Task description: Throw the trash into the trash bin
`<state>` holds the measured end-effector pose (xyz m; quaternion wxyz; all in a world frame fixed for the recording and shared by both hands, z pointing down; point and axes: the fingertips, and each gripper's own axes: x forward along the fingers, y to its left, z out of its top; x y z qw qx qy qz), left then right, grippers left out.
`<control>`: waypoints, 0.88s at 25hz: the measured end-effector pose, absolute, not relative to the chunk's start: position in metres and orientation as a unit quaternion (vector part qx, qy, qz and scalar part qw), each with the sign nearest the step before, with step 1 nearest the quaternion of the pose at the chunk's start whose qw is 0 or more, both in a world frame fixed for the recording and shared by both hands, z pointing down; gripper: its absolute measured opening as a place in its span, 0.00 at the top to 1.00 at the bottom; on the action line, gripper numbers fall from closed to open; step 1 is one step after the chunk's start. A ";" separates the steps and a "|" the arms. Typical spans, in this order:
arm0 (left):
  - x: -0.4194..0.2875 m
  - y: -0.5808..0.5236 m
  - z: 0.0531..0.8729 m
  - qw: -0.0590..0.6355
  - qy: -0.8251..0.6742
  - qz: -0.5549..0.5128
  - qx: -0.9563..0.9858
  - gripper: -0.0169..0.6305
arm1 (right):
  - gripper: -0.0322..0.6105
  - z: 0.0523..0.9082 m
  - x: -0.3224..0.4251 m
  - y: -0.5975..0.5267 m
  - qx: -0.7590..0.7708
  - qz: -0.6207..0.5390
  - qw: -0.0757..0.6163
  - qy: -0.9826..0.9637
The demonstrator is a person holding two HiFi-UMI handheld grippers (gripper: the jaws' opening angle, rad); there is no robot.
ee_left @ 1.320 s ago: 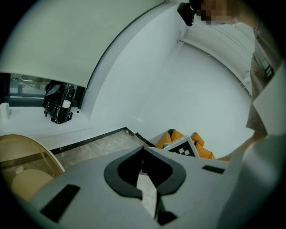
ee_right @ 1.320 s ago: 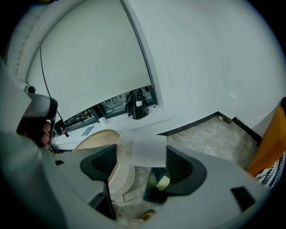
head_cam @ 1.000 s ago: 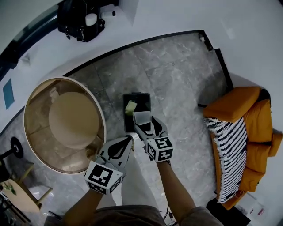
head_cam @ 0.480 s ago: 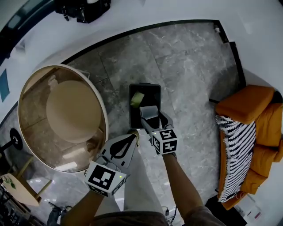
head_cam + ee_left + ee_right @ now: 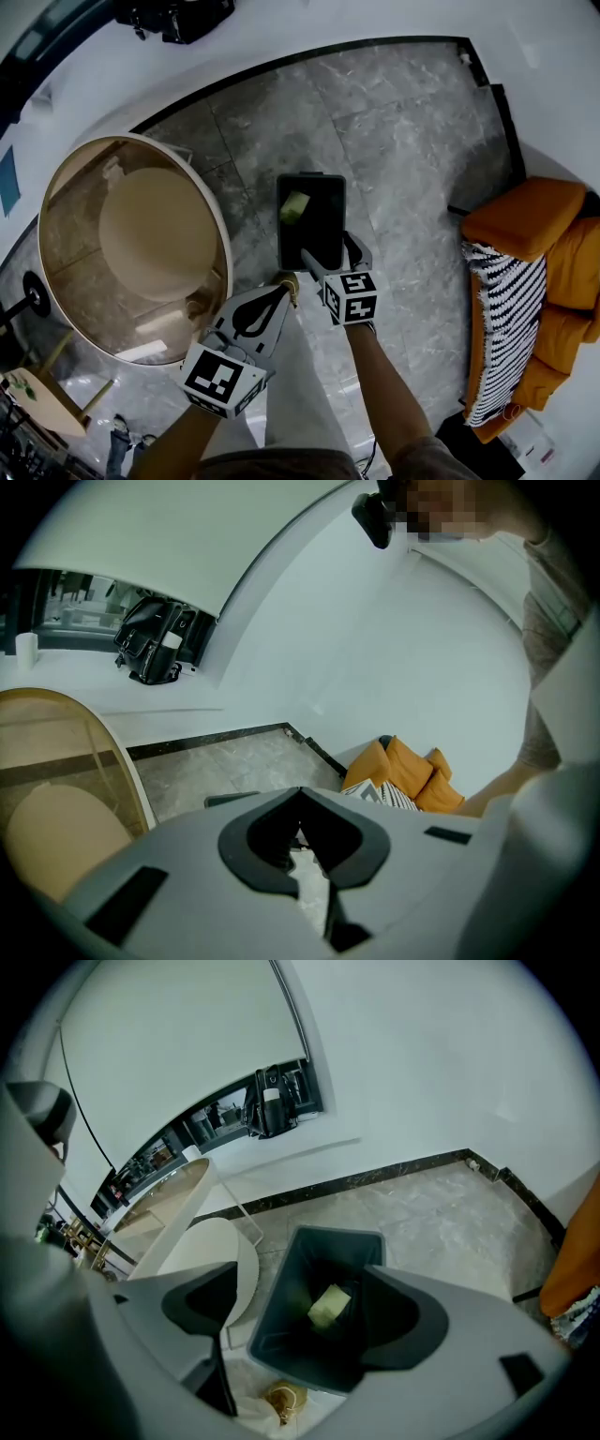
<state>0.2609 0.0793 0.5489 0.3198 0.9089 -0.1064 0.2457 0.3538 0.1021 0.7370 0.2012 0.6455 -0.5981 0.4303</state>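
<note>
A dark rectangular trash bin (image 5: 323,190) stands on the grey stone floor, and a yellow-green scrap (image 5: 294,207) lies inside it. My right gripper (image 5: 335,260) hangs over the bin's near end. Its jaws have just been opening and now stand wide with nothing between them. The right gripper view looks down into the bin (image 5: 281,1312) between the open jaws of that gripper (image 5: 305,1290), with the scrap (image 5: 327,1306) at the bottom. My left gripper (image 5: 281,292) is by the bin's near left corner, its jaws together and nothing visibly held. A small tan thing (image 5: 281,1399) lies just before the bin; what it is I cannot tell.
A round beige table (image 5: 141,244) with a glass rim stands left of the bin. An orange sofa (image 5: 525,234) with a striped cloth is at the right. A black bag (image 5: 178,19) sits on the white ledge behind. The person's pale trouser leg (image 5: 300,403) is below the grippers.
Both grippers have come down toward the bin. The pale grey piece held in the right jaws earlier is gone from them, and those jaws stand wider.
</note>
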 end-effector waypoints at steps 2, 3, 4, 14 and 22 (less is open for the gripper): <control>0.258 0.079 0.546 0.322 -0.107 0.245 0.908 0.95 | 0.31 0.728 0.351 0.099 0.646 0.426 0.194 -0.603; 0.257 0.078 0.544 0.323 -0.108 0.245 0.908 0.95 | 0.31 0.721 0.349 0.097 0.646 0.424 0.189 -0.606; 0.255 0.077 0.540 0.324 -0.110 0.244 0.907 0.95 | 0.31 0.714 0.347 0.096 0.644 0.422 0.184 -0.611; 0.228 0.065 0.474 0.324 -0.131 0.231 0.908 0.95 | 0.90 0.599 0.296 0.075 0.604 0.377 0.180 -0.679; 0.184 0.061 0.406 0.322 -0.159 0.214 0.908 0.95 | 0.92 0.509 0.255 0.070 0.600 0.368 0.161 -0.691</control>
